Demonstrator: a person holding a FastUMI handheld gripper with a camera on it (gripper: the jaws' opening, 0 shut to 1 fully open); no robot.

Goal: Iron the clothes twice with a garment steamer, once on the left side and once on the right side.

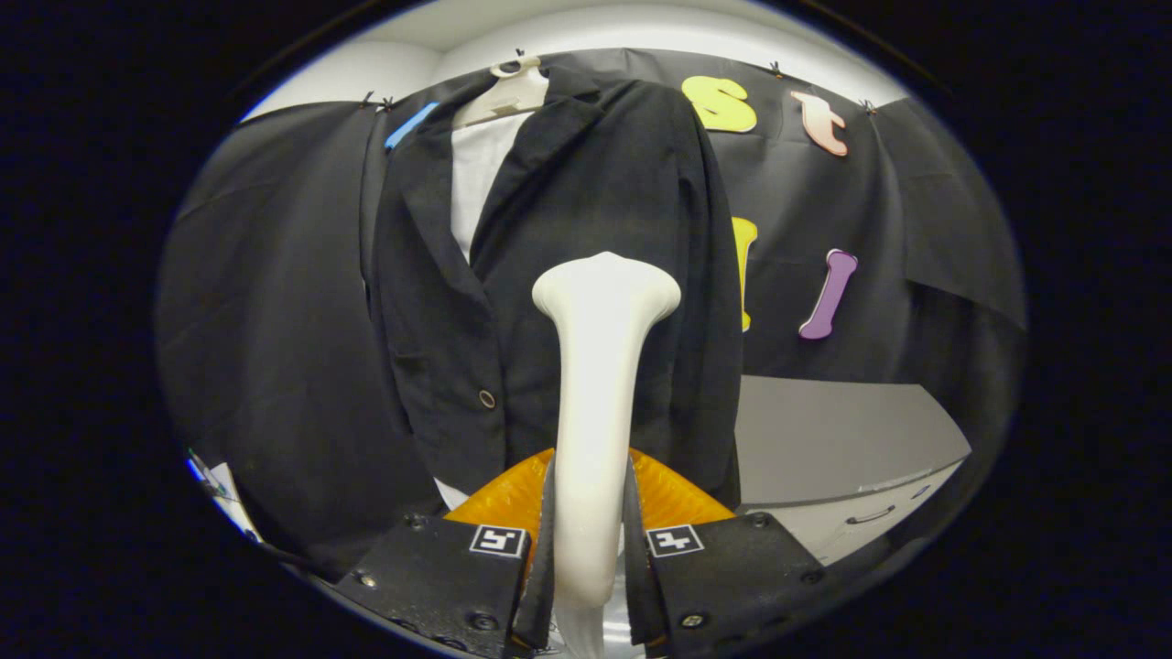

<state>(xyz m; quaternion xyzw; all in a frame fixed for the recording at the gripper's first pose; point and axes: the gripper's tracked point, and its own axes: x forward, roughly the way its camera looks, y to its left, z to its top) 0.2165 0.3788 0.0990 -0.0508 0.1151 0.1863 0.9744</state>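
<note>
White steamer (pixel 600 384) clamped in tool (pixel 589 549), facing unlabelled black jacket (pixel 586 210).

the gripper (pixel 591 540) is held level and pointed forward, its two fingers (pixel 540 558) pressed closed against the steamer handle (pixel 595 412) between them.

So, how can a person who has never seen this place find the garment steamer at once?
Find the dark jacket hanging on a pale hanger against the black cloth wall. Directly in front of its lower half rises the garment steamer, its handle clamped between the fingers of the tool. It is the only white, smooth, flared-headed thing there.
</note>
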